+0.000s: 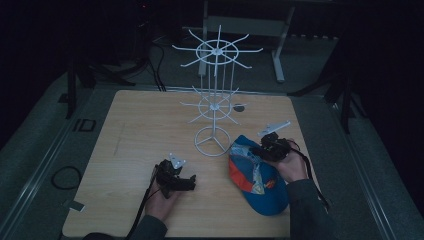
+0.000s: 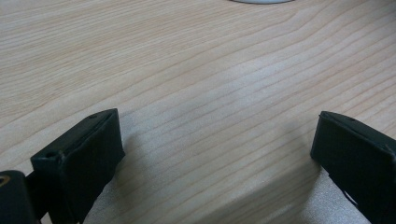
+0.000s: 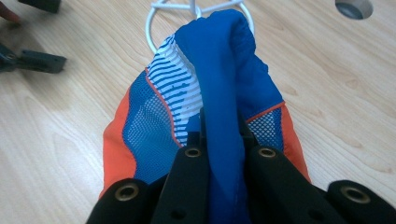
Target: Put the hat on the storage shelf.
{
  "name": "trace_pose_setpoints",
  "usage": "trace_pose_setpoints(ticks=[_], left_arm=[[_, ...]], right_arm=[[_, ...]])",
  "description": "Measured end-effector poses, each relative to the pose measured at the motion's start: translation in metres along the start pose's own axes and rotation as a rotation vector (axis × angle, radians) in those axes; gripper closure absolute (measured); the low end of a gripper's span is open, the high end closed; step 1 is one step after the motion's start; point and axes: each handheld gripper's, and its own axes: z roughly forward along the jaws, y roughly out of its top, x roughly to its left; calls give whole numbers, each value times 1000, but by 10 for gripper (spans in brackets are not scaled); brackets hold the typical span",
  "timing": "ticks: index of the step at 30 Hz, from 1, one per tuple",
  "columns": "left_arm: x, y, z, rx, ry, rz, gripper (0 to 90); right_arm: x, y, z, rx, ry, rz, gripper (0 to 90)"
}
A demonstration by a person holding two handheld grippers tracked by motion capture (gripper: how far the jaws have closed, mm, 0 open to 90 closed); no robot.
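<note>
On the counter (image 1: 130, 130):
Right tool (image 3: 219, 140): is pinching the blue cap (image 1: 257, 175) beside the white rack (image 1: 214, 100).
Left tool (image 2: 217, 154): is resting wide, holding nothing.

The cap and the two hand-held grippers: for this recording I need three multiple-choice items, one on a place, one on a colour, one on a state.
1. Where does the cap lie relative to the white wire rack?
A. hung on a top hook
B. on the table, by the rack's ring base on the person's right
C. on the floor

2. What are the cap's main colours?
A. blue and orange
B. green and yellow
C. black and grey

3. What state is the right hand-held gripper in?
A. open over bare wood
B. shut on nothing
C. shut on the cap's blue fabric

Answers: 1 B, the high view shows it flat on the wood beside the base. 2 A, blue panels with orange sides show in both views. 3 C, the right gripper view shows blue cloth pinched between its jaws; the left hand-held gripper is the open one.
</note>
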Motion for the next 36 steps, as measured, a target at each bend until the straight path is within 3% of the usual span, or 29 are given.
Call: trace_pose_setpoints(ticks=[19,36], left_arm=[[0,0,0,2,-2,-1,26],[0,0,0,2,-2,-1,26]], right_arm=[[4,-1,-35,-77,-5,-17,892],[3,0,-56,-128,-3,-19,892]])
